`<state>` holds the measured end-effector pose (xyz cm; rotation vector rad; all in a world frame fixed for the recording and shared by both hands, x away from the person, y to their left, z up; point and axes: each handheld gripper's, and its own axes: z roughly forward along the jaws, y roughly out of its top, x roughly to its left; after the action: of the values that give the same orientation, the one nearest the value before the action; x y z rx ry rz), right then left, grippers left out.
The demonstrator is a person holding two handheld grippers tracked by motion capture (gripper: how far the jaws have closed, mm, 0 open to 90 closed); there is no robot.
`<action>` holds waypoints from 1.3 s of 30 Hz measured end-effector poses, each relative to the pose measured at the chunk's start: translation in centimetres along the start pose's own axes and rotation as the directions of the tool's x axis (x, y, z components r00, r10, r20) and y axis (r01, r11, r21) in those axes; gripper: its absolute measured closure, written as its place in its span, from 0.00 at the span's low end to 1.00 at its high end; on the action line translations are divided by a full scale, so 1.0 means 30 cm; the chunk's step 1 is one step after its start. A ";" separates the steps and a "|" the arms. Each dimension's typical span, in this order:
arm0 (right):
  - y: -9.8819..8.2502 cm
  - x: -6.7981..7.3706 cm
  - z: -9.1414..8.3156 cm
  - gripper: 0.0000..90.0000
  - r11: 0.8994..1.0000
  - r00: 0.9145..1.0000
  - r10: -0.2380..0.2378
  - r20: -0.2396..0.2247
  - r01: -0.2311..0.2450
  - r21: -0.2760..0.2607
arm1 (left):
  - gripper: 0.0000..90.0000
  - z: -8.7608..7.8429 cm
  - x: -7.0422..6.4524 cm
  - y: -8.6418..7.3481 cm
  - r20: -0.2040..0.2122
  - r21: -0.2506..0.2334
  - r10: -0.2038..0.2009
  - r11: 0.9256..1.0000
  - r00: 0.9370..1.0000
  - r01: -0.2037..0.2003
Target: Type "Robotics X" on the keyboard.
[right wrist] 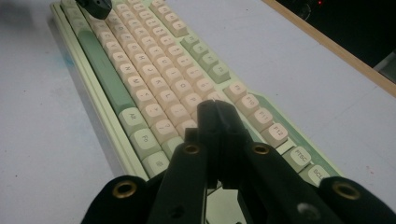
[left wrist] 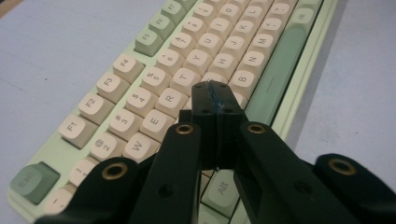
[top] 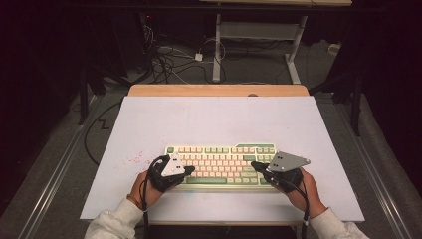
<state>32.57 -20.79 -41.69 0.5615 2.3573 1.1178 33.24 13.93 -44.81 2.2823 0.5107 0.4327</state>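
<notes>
Typing underway: left gripper [top: 189, 170] and right gripper [top: 254, 165], both closed and empty, poised over keyboard [top: 219, 152] on tabletop [top: 209, 119]; how much was left, unclear.

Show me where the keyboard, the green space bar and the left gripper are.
keyboard [top: 219, 162], high view, middle key rows.
space bar [left wrist: 280, 70], left gripper view, middle of its top.
left gripper [left wrist: 215, 100], left gripper view, closed jaw tips.
</notes>
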 end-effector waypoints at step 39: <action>0.001 0.000 0.006 1.00 1.000 1.000 -0.005 -0.006 0.005 0.011 | 0.97 0.046 -0.001 0.003 0.020 0.043 0.013 0.999 1.000 -0.014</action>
<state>32.68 -20.66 -41.78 0.5564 2.3702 1.1064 33.85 13.04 -45.66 2.3307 0.4991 0.4093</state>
